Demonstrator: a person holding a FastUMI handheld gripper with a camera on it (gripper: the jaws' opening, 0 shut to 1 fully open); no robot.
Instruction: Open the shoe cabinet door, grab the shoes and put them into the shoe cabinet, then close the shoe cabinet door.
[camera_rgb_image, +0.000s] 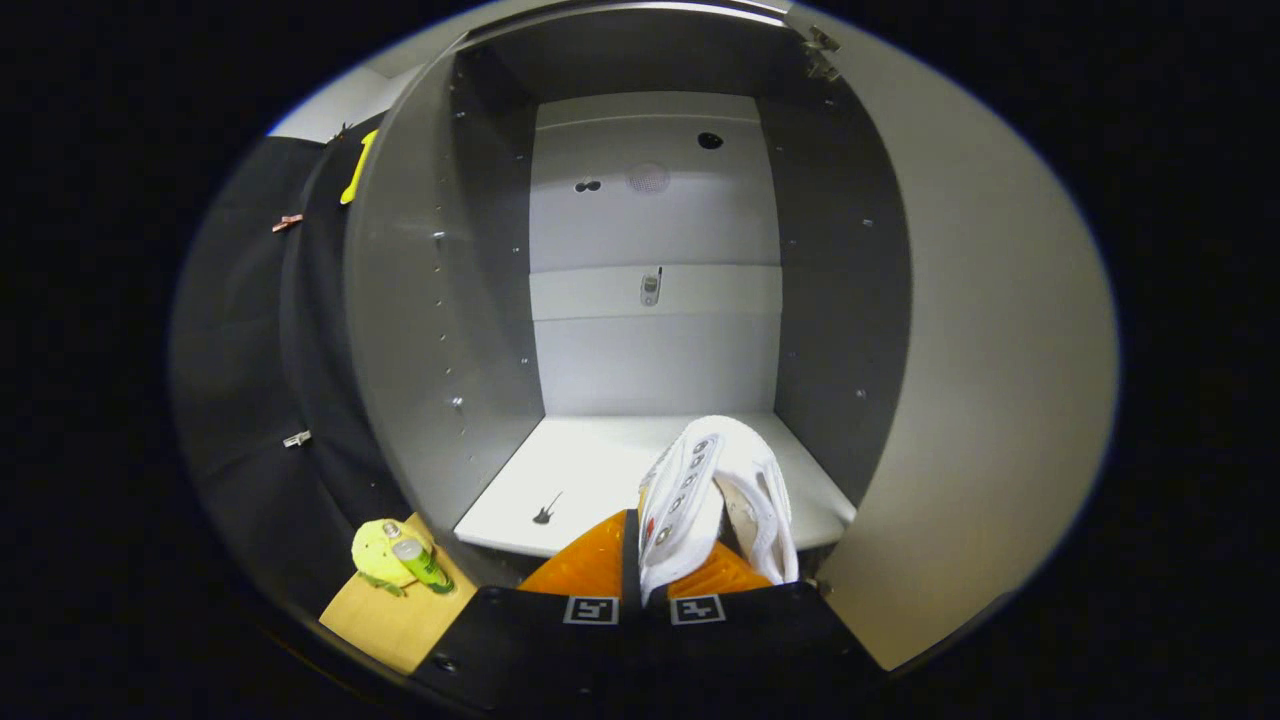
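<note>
From my seat I see the gripper (645, 575) facing straight into the open shoe cabinet (655, 250), its jaws clenched on a white shoe (715, 495); both fingers (585, 565) press on the shoe's side, one on each flank of the laced upper. The shoe stands tilted up out of the grip, eyelets showing along its front, its toe end reaching over the front edge of the cabinet's bottom shelf (580, 480). That shelf is pale and carries a small dark guitar-shaped mark (545, 510) near its front left. Beyond the shoe, the back panel (655, 360) of the cabinet is light grey, with two dark holes and a small fitting midway up. The dark side walls carry rows of shelf-pin holes. The cabinet door (985, 400) is swung wide open to the right of the jaws, a hinge (820, 52) visible at its top corner. Down to the left, outside the cabinet, a wooden surface (395, 610) holds a yellow object (378, 552) and a small green bottle (420, 565), touching each other.
</note>
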